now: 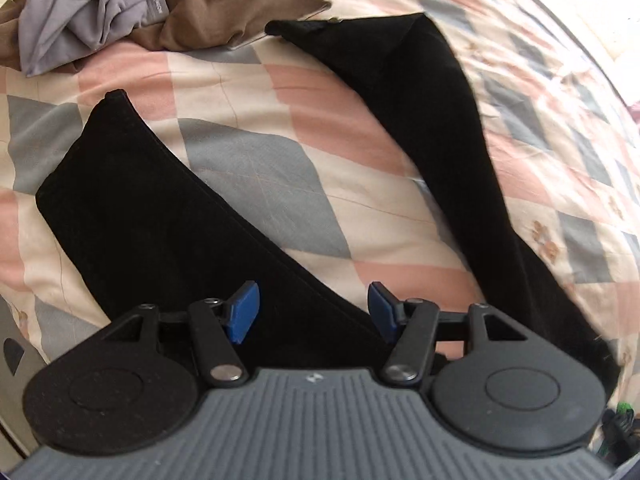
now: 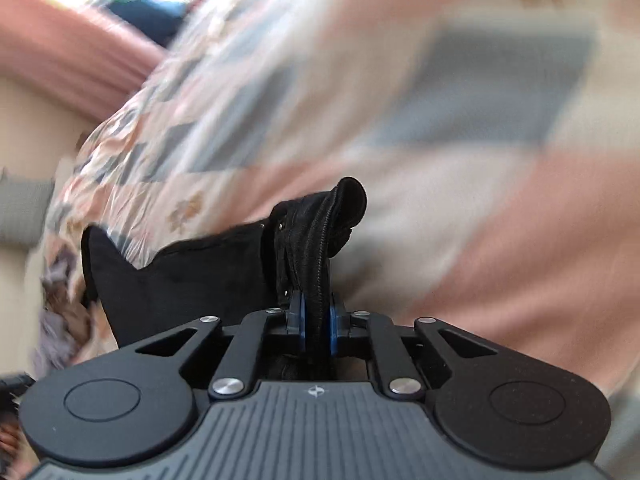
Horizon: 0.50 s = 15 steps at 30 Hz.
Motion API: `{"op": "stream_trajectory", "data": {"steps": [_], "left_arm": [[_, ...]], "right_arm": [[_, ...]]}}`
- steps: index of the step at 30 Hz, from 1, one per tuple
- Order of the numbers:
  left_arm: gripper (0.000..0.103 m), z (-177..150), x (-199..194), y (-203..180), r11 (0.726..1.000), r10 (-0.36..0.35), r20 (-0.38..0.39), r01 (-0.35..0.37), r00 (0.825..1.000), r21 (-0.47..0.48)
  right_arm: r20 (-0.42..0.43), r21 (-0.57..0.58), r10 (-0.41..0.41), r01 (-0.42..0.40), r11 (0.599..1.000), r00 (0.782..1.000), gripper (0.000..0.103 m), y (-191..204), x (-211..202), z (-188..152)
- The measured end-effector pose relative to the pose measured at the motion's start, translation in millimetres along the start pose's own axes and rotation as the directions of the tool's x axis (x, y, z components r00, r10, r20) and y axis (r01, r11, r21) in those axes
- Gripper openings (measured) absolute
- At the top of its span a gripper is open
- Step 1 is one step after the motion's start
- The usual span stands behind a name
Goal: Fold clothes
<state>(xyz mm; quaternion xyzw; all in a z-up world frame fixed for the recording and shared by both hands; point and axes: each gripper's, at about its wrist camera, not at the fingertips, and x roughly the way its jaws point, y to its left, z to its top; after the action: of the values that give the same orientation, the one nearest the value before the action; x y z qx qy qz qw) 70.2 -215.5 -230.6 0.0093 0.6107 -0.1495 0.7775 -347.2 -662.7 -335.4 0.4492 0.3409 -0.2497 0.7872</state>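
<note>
Black trousers lie on the patterned quilt, one leg flat at the left and the other leg running up to the right. My left gripper is open just above the trousers' crotch area, its blue pads apart with nothing between them. My right gripper is shut on a bunched edge of the black trousers, with a zipper seam rising between the pads. The right wrist view is blurred by motion.
A grey garment and a brown garment lie crumpled at the far left of the quilt. In the right wrist view a pink curtain-like cloth hangs beyond the quilt's edge.
</note>
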Motion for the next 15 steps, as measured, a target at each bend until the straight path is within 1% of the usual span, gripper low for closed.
{"op": "stream_trajectory", "data": {"steps": [2,4,5,7,9,10,11,12,13,15], "left_arm": [[0.056,-8,-8,-4,0.999,-0.012,0.017,0.012,1.0,0.035],[0.057,-14,-9,-7,0.996,-0.043,0.041,0.039,0.998,0.085],[0.059,-18,-8,-9,0.992,-0.061,0.051,0.055,0.997,0.114],[0.061,-25,7,-13,0.98,-0.075,0.062,0.062,0.995,0.188],[0.061,-31,29,-13,0.964,-0.076,0.064,0.057,0.995,0.261],[0.06,-34,38,-11,0.956,-0.088,0.07,0.065,0.994,0.287],[0.059,-36,44,-7,0.948,-0.119,0.084,0.088,0.989,0.306],[0.059,-38,50,-4,0.939,-0.15,0.098,0.11,0.984,0.325],[0.059,-40,56,0,0.93,-0.179,0.113,0.131,0.977,0.345],[0.06,-44,63,7,0.91,-0.229,0.145,0.158,0.963,0.384]], "right_arm": [[0.102,-0.045,-0.049,0.053,0.998,0.994,0.009,13,-23,7],[0.167,-0.048,-0.109,0.119,0.992,0.98,0.008,18,-41,14],[0.185,-0.046,-0.142,0.153,0.987,0.972,0.008,16,-46,15],[0.193,-0.003,-0.197,0.201,0.98,0.961,0.008,0,-45,17],[0.153,0.036,-0.216,0.213,0.976,0.964,0.01,-21,-21,16],[0.141,0.053,-0.23,0.224,0.973,0.963,0.019,-32,-11,15],[0.146,0.065,-0.246,0.239,0.969,0.958,0.033,-42,-6,12],[0.149,0.08,-0.243,0.233,0.969,0.959,0.038,-48,-2,10],[0.16,0.093,-0.233,0.22,0.971,0.959,0.041,-54,-1,8],[0.218,0.095,-0.181,0.164,0.982,0.959,0.042,-62,-12,-3]]}}
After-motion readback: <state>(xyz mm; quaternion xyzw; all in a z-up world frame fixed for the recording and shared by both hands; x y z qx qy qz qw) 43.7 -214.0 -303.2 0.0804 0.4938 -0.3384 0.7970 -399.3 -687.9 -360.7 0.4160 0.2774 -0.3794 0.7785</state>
